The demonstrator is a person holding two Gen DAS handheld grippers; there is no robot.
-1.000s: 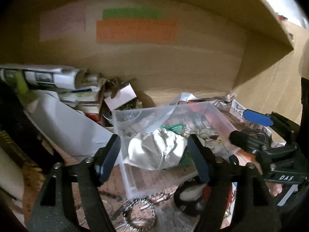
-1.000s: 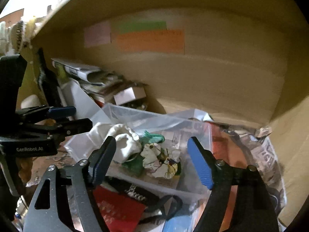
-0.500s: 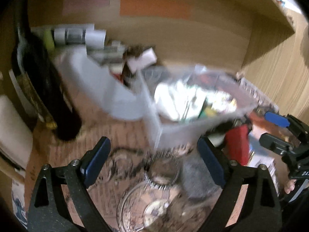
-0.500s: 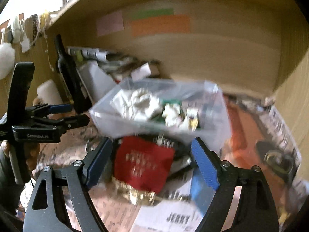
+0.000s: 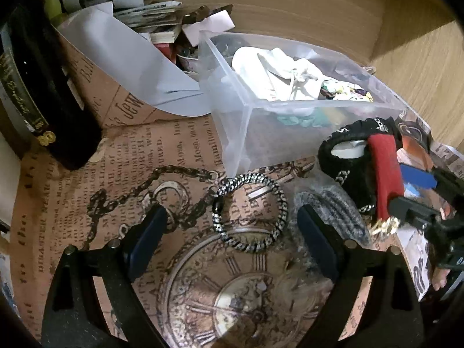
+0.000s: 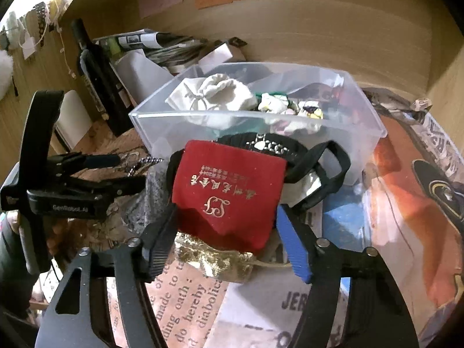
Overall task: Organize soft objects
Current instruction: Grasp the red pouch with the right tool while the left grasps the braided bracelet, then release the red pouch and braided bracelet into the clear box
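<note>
A clear plastic bin holds a white drawstring pouch and small patterned cloths. In front of it lie a red velvet pouch, a gold pouch, a black strap with chain and a grey knitted piece. My right gripper is open, its fingers on either side of the red pouch's near end. My left gripper is open over a black-and-white braided ring.
A dark bottle stands at the left. Rolled papers and boxes are piled behind a white sheet. Printed paper covers the surface. Wooden walls close the back and right.
Both grippers have pulled back from the bin and tilted down. The right gripper now straddles the red pouch; the left now hovers over the braided ring.
</note>
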